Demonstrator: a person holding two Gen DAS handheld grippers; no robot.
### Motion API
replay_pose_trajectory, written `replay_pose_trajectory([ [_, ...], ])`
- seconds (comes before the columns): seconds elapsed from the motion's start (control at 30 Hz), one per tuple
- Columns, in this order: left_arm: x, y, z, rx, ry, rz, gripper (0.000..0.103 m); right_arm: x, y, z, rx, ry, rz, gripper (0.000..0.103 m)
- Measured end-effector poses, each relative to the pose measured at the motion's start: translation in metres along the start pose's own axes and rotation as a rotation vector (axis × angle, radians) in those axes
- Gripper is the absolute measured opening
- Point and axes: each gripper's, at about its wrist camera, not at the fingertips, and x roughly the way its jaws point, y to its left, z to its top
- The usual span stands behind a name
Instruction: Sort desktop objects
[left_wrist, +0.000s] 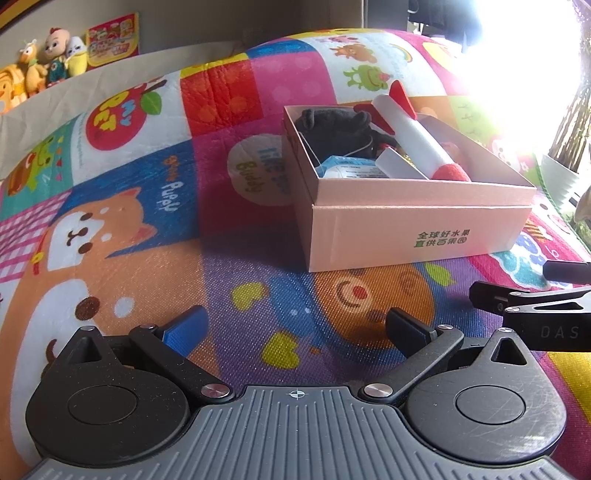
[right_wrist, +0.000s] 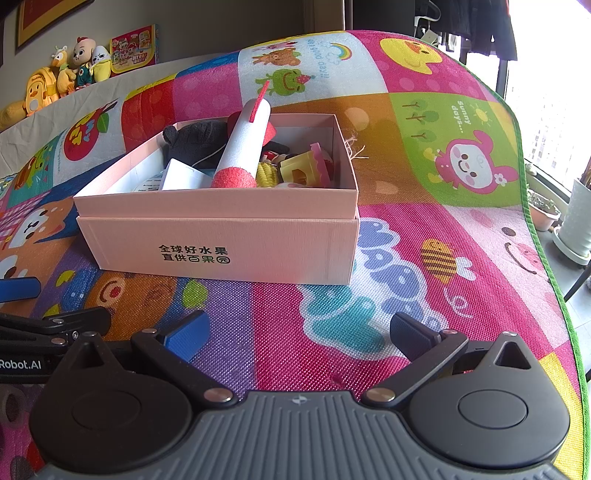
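Holding nothing, your left gripper (left_wrist: 295, 325) and right gripper (right_wrist: 299, 332) hover wide open; ahead the pink box (right_wrist: 221, 236) holds the foam rocket (right_wrist: 242, 147), lengthwise toward you, perhaps nearer the right.

Open mat (right_wrist: 424, 229) fills lower centre of both views, nothing on it between either gripper and the pink box (right_wrist: 221, 236). Left gripper (left_wrist: 295, 325) and right gripper (right_wrist: 299, 328) both spread wide, nothing between the fingers. Box top is uncovered but crowded: foam rocket (right_wrist: 242, 147) lies tilted, tail poking above the rim, black plush (right_wrist: 192, 140) at back left, white card (right_wrist: 181, 177) in front, yellow toys (right_wrist: 295, 170) at right. Right of the box, mat is bare to the green edge. Plush toys (right_wrist: 70, 74) well apart, upper left.
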Motion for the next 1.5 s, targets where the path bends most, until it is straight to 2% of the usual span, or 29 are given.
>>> replay_pose_trajectory([
  [1.5,0.0005,-0.0030,0.0000,0.004,-0.006,0.012,0.103,0.0002,0.0002,0.0003,0.000,0.000,0.000,0.103],
])
